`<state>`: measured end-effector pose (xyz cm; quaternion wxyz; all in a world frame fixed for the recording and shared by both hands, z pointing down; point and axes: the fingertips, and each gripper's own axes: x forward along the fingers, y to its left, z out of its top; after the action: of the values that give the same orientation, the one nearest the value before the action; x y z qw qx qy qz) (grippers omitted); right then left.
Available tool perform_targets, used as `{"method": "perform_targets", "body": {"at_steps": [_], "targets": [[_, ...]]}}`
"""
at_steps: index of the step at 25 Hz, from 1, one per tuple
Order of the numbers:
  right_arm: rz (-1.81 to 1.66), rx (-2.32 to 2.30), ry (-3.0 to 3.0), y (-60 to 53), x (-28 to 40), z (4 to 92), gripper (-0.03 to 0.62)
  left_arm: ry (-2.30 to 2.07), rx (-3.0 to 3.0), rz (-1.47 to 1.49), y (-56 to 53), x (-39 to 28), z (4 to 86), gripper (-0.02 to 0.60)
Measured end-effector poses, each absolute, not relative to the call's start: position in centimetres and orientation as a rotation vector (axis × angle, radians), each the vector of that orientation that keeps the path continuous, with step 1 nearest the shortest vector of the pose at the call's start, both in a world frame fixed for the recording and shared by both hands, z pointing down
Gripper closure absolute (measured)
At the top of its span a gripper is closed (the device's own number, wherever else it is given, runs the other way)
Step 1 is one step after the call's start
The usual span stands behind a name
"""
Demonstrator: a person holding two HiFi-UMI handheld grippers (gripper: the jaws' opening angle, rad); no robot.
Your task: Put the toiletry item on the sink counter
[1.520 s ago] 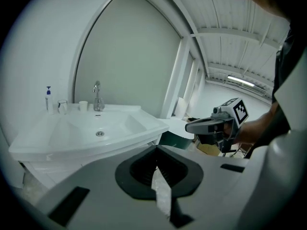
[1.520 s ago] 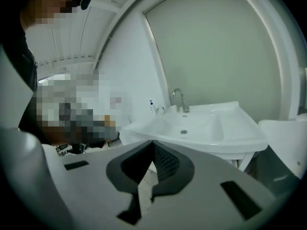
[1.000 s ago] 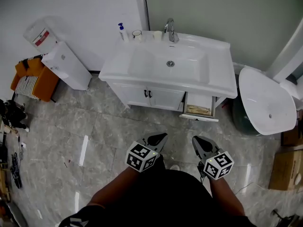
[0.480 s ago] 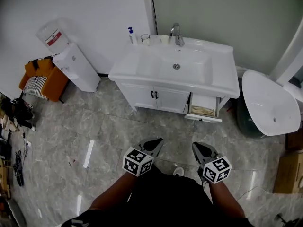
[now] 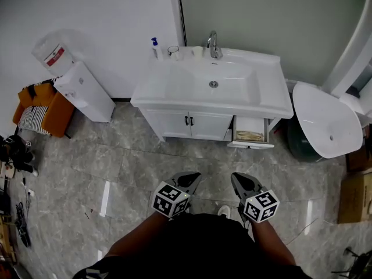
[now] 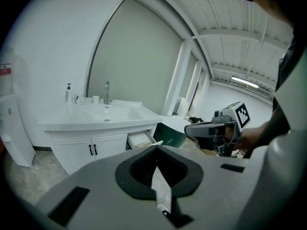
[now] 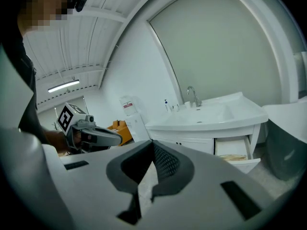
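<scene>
Well short of sink counter [image 5: 272, 95], L gripper [image 5: 193, 179] & R gripper [image 5: 237, 179] both closed, empty

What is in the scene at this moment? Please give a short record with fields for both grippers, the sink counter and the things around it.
left gripper: fingers together, nothing held
right gripper: fingers together, nothing held
sink counter: white, ahead of the person across the floor
on the counter: pump bottle, glass cup and white cup, along the back edge left of the faucet
drawer: pulled open, at the cabinet's right
water dispenser: left of the sink
</scene>
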<state>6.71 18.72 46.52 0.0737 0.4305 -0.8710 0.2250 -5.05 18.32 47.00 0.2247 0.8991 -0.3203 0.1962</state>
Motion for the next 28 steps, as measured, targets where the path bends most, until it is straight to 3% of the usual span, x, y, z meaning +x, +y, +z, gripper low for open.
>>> {"method": "perform_targets", "body": {"at_steps": [28], "targets": [[0.684,1.267,-2.534,19.3,4.8,48.4,0.591,-0.807,2.535,0.549,18.0,-6.1,46.6,0.581]]}}
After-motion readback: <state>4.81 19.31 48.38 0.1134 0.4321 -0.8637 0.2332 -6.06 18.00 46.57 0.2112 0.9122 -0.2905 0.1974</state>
